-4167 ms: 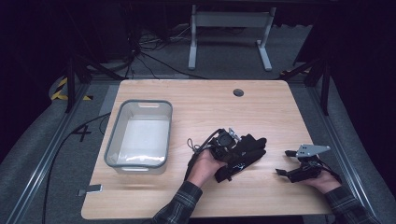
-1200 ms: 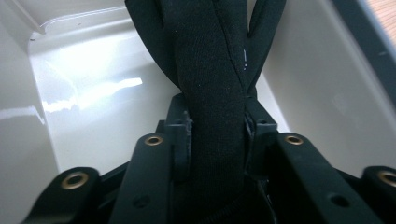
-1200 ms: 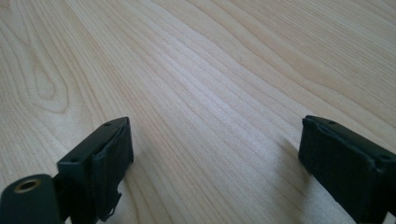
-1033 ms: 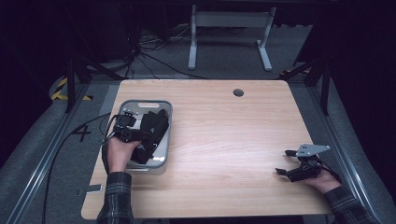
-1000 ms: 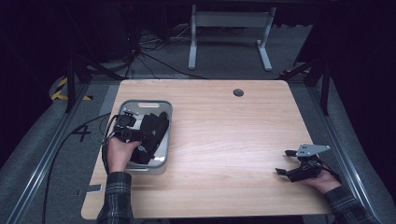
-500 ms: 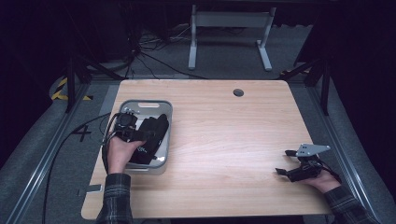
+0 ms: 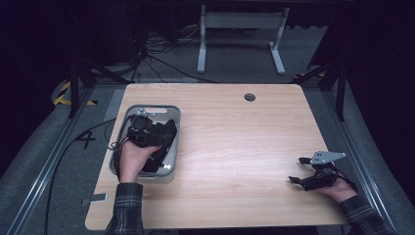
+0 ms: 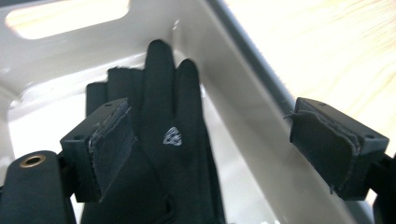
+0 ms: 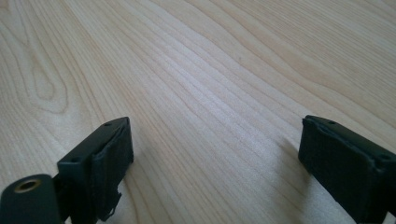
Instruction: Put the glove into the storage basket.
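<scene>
a: dark room, grey carpet all round, cables trailing off behind, and a pale wood-grain bench in the middle with one small round hole near its far edge. a white frame leg stands on the floor beyond it.

b: what's on the bench?

a: one grey plastic tub at the left side. inside it lies a black glove, fingers pointing up the tub floor, a small white logo on its back. in the high view it's a dark heap, so i can't tell whether it's one glove or more; in the left gripper view i count one.

b: and the grippers?

a: two. the left gripper hangs over the tub with its jaws spread wide. one pad sits beside the glove, the other out over the tub's wall, nothing pinched between them. the right gripper rests at the right edge of the bench, well apart from the tub, jaws spread over bare wood.

b: any change?

a: four seconds back the left hand was mid-bench with the dark bundle in its gripper and the tub was empty. a second ago it was already over the tub. now the glove lies in the tub. the right gripper hasn't moved at all.
</scene>
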`<action>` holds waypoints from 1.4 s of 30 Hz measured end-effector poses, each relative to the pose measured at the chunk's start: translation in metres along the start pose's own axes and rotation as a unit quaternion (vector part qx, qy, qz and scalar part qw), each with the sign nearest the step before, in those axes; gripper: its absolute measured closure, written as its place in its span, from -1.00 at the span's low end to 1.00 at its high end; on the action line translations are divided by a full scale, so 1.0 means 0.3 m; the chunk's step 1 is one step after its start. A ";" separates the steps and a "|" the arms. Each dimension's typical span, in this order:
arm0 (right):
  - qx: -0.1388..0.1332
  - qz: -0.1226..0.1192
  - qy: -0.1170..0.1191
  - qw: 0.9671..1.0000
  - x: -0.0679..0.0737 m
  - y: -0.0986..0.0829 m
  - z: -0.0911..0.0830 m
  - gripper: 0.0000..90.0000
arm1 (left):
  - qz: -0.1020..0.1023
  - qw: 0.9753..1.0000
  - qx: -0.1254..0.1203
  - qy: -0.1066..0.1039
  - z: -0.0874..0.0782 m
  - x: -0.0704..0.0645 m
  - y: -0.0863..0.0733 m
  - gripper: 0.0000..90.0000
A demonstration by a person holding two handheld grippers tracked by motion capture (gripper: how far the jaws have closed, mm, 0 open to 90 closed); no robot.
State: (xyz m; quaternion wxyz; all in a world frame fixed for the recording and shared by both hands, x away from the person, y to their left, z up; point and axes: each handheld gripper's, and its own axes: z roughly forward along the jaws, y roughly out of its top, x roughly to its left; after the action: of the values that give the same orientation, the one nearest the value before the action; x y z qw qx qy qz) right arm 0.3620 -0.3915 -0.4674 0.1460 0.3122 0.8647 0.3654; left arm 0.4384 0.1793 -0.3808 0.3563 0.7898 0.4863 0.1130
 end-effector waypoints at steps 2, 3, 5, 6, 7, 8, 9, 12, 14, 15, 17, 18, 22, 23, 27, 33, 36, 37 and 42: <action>0.000 0.000 0.000 1.000 0.000 0.000 0.000 -0.77 | 0.006 1.000 -0.004 -0.004 -0.002 -0.016 0.007 -0.68; 0.000 0.000 0.000 1.000 0.000 0.000 0.000 -0.77 | 0.008 1.000 -0.006 -0.004 -0.003 -0.023 0.010 -0.68; 0.000 0.000 0.000 1.000 0.000 0.000 0.000 -0.77 | 0.012 1.000 -0.011 -0.010 -0.004 -0.043 0.017 -0.68; 0.000 0.000 0.000 1.000 0.000 0.000 0.000 -0.77 | 0.015 1.000 -0.012 -0.012 -0.003 -0.052 0.020 -0.68; 0.000 0.000 0.000 1.000 0.000 0.000 0.000 -0.77 | 0.018 1.000 -0.012 -0.012 -0.003 -0.060 0.023 -0.69; 0.000 0.000 0.000 1.000 0.000 0.000 0.000 -0.77 | 0.021 1.000 -0.015 -0.014 -0.002 -0.070 0.027 -0.69; 0.000 0.000 0.000 1.000 0.000 0.000 0.000 -0.77 | 0.023 0.999 -0.017 -0.016 0.000 -0.081 0.030 -0.69; 0.000 0.000 0.000 1.000 0.000 0.000 0.000 -0.77 | 0.031 0.999 -0.021 -0.021 0.004 -0.114 0.040 -0.70; 0.000 0.000 0.000 1.000 0.000 0.000 0.000 -0.77 | 0.036 0.999 -0.025 -0.027 0.008 -0.141 0.047 -0.71; 0.000 0.000 0.000 1.000 0.000 0.000 0.000 -0.77 | 0.039 0.999 -0.026 -0.028 0.009 -0.151 0.049 -0.71; 0.000 0.000 0.000 1.000 0.000 0.000 0.000 -0.77 | 0.043 0.998 -0.029 -0.033 0.014 -0.177 0.053 -0.71; 0.000 0.000 0.000 1.000 0.000 0.000 0.000 -0.77 | 0.046 0.998 -0.029 -0.034 0.017 -0.189 0.055 -0.71; 0.000 0.000 0.000 1.000 0.000 0.000 0.000 -0.77 | 0.056 0.997 -0.033 -0.044 0.031 -0.237 0.058 -0.72; 0.000 0.000 0.000 1.000 0.000 0.000 0.000 -0.77 | 0.058 0.997 -0.033 -0.045 0.034 -0.250 0.057 -0.72; 0.000 0.000 0.000 1.000 0.000 0.000 0.000 -0.77 | 0.072 0.995 -0.035 -0.052 0.056 -0.306 0.054 -0.72; 0.000 0.000 0.000 1.000 0.000 0.000 0.000 -0.77 | 0.098 0.992 -0.031 -0.068 0.105 -0.399 0.039 -0.72; 0.000 0.000 0.000 1.000 0.000 0.000 0.000 -0.77 | 0.102 0.992 -0.030 -0.071 0.121 -0.422 0.032 -0.72; 0.000 0.000 0.000 1.000 0.000 0.000 0.000 -0.77 | 0.105 0.991 -0.030 -0.071 0.130 -0.435 0.027 -0.72; 0.000 0.000 0.000 1.000 0.000 0.000 0.000 -0.77 | 0.120 0.990 -0.024 -0.077 0.166 -0.489 0.001 -0.72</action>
State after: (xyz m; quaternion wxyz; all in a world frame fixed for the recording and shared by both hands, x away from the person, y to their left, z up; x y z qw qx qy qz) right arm 0.3619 -0.3915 -0.4674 0.1460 0.3123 0.8648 0.3651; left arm 0.3912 0.0322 -0.3917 0.3954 0.8400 0.3564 0.1055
